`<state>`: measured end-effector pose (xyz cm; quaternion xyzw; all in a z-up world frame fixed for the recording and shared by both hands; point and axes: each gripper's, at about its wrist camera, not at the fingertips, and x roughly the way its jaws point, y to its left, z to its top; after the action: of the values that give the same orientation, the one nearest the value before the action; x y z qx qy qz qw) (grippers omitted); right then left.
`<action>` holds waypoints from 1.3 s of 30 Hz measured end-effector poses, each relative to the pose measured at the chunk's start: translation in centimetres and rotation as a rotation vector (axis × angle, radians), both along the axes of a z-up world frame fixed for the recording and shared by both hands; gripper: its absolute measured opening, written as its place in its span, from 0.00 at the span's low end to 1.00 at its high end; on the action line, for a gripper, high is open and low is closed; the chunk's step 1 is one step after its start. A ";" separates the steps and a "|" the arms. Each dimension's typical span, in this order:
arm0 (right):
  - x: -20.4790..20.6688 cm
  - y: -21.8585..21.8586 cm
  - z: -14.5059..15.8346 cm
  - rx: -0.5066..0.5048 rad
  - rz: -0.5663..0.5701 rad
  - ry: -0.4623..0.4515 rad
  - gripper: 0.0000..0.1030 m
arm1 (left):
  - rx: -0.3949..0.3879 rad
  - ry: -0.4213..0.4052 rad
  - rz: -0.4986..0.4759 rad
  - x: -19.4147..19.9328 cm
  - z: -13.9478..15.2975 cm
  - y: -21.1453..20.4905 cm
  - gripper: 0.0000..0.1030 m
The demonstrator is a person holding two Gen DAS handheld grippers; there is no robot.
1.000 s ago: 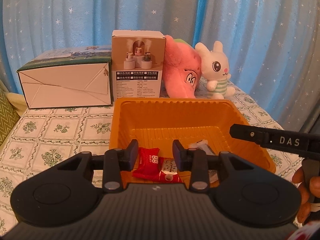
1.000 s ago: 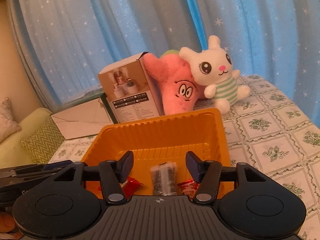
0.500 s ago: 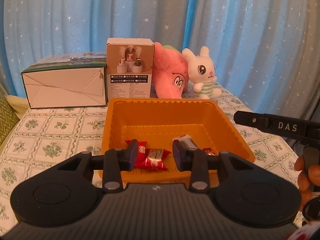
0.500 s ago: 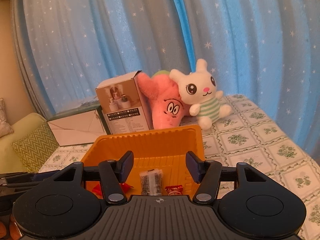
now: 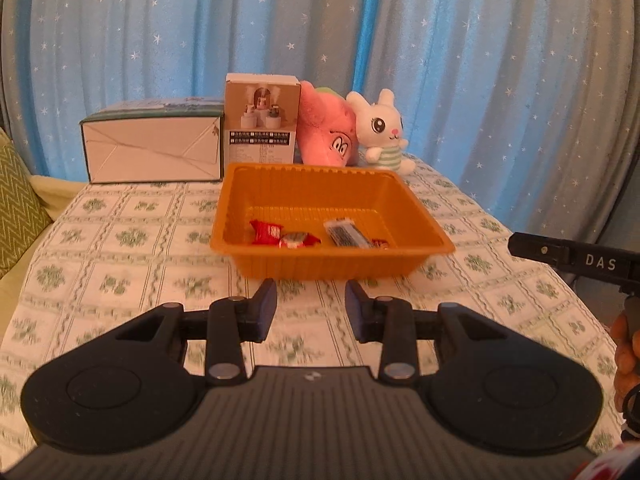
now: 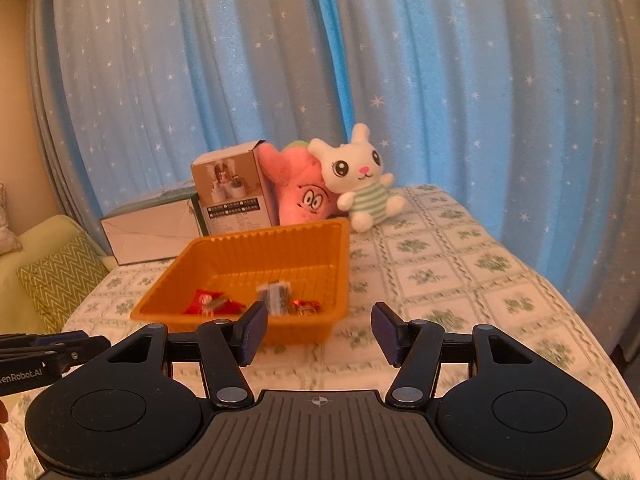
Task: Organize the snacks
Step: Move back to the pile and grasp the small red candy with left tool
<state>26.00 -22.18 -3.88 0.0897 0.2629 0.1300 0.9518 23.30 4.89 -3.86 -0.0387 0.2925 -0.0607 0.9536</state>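
An orange plastic tray (image 5: 404, 198) stands on the patterned tablecloth; it also shows in the right wrist view (image 6: 240, 248). Inside lie a red snack packet (image 5: 266, 232), a red-and-white wrapped candy (image 5: 298, 239), a dark clear-wrapped bar (image 5: 344, 233) and a small red candy (image 5: 380, 243). My left gripper (image 5: 311, 307) is open and empty, held back from the tray's near wall. My right gripper (image 6: 319, 330) is open and empty, near the tray's near right corner. The right gripper's body (image 5: 576, 260) shows at the right of the left wrist view.
Behind the tray stand a white carton (image 5: 154, 147), a tall product box (image 5: 262, 118), a pink plush (image 5: 326, 132) and a white bunny plush (image 5: 384, 134). Blue starred curtains hang behind. A green zigzag cushion (image 6: 60, 276) lies at the left.
Both grippers have pulled back from over the tray towards me, so the whole tray and bare cloth in front of it now show. Both stay open and empty.
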 end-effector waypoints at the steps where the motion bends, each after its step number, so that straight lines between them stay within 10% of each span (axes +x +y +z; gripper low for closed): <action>1: -1.0 -0.3 -0.2 -0.001 -0.002 0.005 0.56 | 0.002 0.002 0.000 -0.9 -0.2 -0.1 0.32; 19: -12.7 0.4 -4.8 -0.061 0.104 0.122 0.56 | 0.056 0.067 -0.006 -12.6 -3.5 -0.6 0.32; 39: -11.8 1.1 -6.2 -0.093 0.127 0.161 0.56 | 0.347 0.181 -0.198 -7.6 -7.2 1.4 0.32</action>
<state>14.23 -21.05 -10.04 0.0386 0.3495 0.1702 0.9205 15.69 6.29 -11.05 0.1498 0.3852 -0.0992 0.9052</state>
